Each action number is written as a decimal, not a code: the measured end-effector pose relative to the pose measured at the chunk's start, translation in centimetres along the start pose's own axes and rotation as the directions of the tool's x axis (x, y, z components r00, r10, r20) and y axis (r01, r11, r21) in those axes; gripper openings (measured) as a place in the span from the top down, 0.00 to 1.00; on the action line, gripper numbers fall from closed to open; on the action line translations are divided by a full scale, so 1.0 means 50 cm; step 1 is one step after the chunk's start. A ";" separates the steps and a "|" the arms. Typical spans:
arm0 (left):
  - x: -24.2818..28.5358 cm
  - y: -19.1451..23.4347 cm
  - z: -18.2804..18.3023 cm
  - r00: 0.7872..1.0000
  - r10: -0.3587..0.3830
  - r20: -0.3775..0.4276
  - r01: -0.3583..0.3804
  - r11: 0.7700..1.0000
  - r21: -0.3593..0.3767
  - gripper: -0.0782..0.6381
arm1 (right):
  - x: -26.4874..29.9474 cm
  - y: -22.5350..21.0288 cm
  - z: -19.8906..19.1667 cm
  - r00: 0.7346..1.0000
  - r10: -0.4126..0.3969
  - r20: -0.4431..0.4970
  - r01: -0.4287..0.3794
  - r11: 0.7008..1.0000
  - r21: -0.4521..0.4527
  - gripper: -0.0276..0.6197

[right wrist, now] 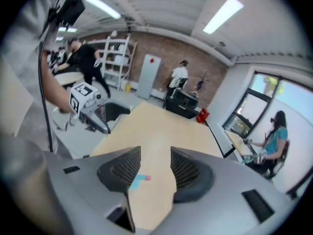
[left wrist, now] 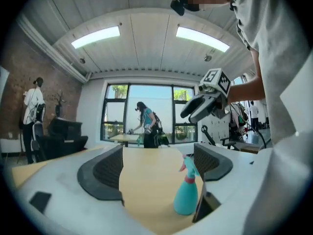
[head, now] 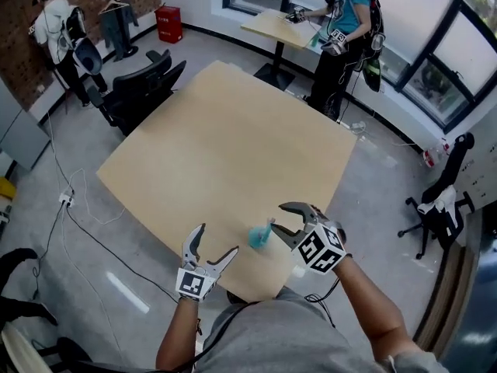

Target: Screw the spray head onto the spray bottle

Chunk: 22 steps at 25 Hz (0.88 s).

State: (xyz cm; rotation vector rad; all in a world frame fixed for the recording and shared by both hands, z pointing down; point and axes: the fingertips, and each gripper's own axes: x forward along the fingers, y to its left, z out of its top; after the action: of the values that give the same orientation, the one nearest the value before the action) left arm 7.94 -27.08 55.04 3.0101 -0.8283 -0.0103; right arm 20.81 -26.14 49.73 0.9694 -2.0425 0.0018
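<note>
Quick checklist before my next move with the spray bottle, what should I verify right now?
1. Spray head on the spray bottle: ok, it sits on the bottle's top.
2. Head screwed fully tight: cannot tell from these views.
3. Bottle upright on the table: ok, it stands on its own near the table's near corner.
4. Left gripper empty: ok, its jaws stand apart with nothing pressed between them.
5. Right gripper empty: ok, its jaws stand apart and the bottle shows below, ungripped.
</note>
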 end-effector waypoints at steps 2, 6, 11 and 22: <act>-0.010 -0.014 0.104 0.995 0.003 0.096 -0.005 1.000 0.023 0.30 | -0.067 -0.005 0.026 0.988 -0.069 0.141 0.043 0.983 0.179 0.67; -0.037 -0.057 0.262 0.982 -0.026 0.185 0.012 0.997 0.077 0.51 | -0.196 0.009 0.059 0.904 -0.227 0.363 0.079 0.922 0.378 0.93; -0.073 -0.127 0.393 0.975 -0.057 0.215 0.025 0.989 0.148 0.86 | -0.341 0.045 0.095 0.761 -0.334 0.556 0.100 0.908 0.407 0.95; -0.174 -0.279 0.465 0.980 -0.005 0.200 -0.036 0.979 0.202 0.88 | -0.577 0.169 0.051 0.680 -0.326 0.656 0.091 0.926 0.366 0.95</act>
State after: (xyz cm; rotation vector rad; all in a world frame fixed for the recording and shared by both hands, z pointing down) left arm 7.33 -11.07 31.54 3.2361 -0.9226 -0.2464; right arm 23.37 -2.82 30.79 1.5909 -2.6699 -0.2223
